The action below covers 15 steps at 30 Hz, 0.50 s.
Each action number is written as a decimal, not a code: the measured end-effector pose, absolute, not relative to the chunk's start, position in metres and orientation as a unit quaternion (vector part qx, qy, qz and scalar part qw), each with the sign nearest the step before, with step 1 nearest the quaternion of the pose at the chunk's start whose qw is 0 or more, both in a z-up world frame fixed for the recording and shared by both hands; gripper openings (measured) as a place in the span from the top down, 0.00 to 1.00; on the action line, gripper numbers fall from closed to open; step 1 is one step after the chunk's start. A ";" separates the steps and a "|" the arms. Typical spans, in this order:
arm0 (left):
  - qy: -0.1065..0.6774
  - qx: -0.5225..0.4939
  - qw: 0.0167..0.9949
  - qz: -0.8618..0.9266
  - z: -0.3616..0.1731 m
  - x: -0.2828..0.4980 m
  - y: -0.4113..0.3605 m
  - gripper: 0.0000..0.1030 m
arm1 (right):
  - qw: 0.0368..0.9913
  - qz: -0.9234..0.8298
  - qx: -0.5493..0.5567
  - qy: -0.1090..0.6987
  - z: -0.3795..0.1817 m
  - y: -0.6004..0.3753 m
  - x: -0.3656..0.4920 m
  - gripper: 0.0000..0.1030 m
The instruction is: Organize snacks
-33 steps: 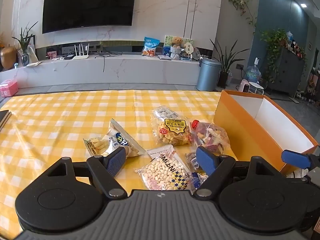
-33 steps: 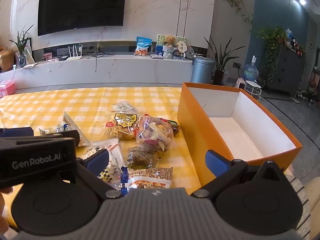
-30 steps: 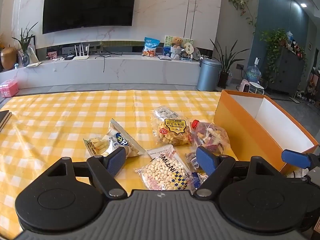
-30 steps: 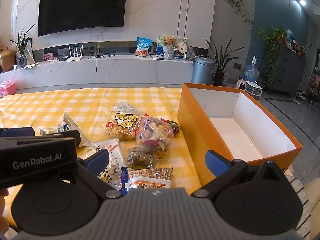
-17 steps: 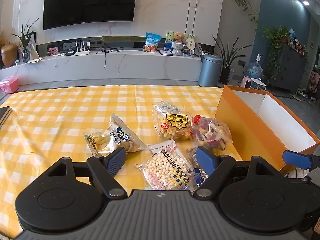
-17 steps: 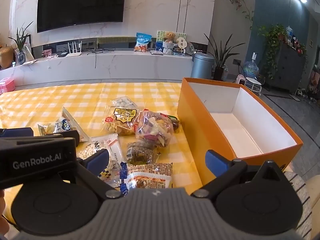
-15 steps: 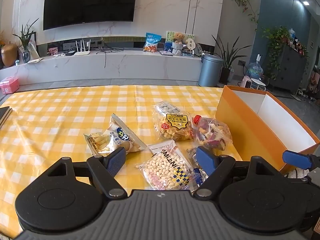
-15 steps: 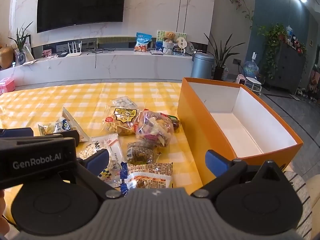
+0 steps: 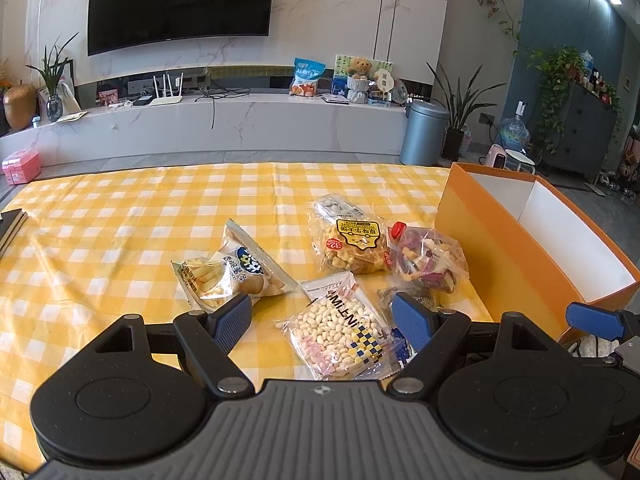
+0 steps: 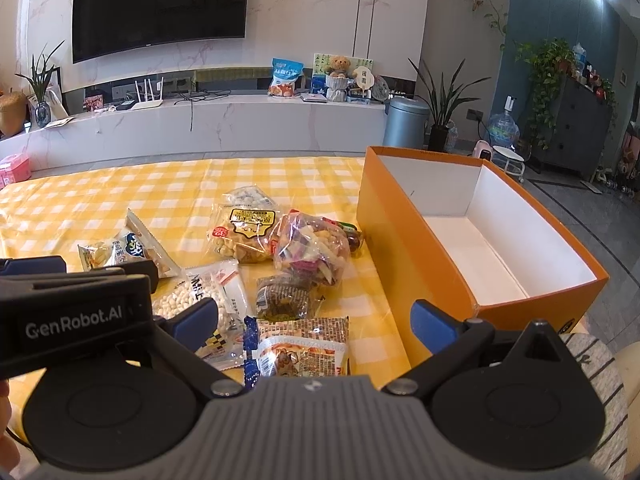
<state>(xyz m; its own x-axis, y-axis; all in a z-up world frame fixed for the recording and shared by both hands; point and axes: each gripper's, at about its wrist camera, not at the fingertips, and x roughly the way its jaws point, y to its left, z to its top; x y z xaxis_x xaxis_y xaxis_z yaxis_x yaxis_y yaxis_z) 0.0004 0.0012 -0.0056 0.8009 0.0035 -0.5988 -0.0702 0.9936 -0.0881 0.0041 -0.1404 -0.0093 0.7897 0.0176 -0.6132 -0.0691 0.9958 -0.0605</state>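
Observation:
Several snack bags lie on the yellow checked tablecloth (image 9: pixel 120 232). A white-bean bag (image 9: pixel 340 332) lies between my left gripper's open fingers; the left gripper (image 9: pixel 322 314) is empty above the near edge. A crisps bag (image 9: pixel 232 268), a yellow-label bag (image 9: pixel 352 244) and a mixed-sweets bag (image 9: pixel 428 260) lie further out. An empty orange box (image 10: pixel 480 240) stands at the right. My right gripper (image 10: pixel 316 316) is open and empty above a biscuit pack (image 10: pixel 300 350) and a dark cake pack (image 10: pixel 282 296).
The left gripper's body (image 10: pixel 68 316) fills the right wrist view's left side. A dark book (image 9: pixel 10 226) lies at the table's left edge. Beyond the table are a TV counter and a bin (image 9: pixel 424 132).
Both grippers have risen slightly and tilted down a little, so the snacks and box sit a bit higher and nearer in view. Nothing was gripped or moved.

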 end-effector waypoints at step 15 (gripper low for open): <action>0.316 -0.053 0.947 0.019 -0.007 0.001 0.002 0.09 | 0.944 0.025 -0.038 0.326 -0.011 -0.139 0.005 0.03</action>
<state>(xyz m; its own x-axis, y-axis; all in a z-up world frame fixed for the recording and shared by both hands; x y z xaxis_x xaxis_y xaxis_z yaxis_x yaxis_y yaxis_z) 0.0014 0.0016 -0.0066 0.7993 0.0027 -0.6009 -0.0703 0.9935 -0.0891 0.0046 -0.1389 -0.0114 0.7858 0.0217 -0.6182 -0.0715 0.9959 -0.0559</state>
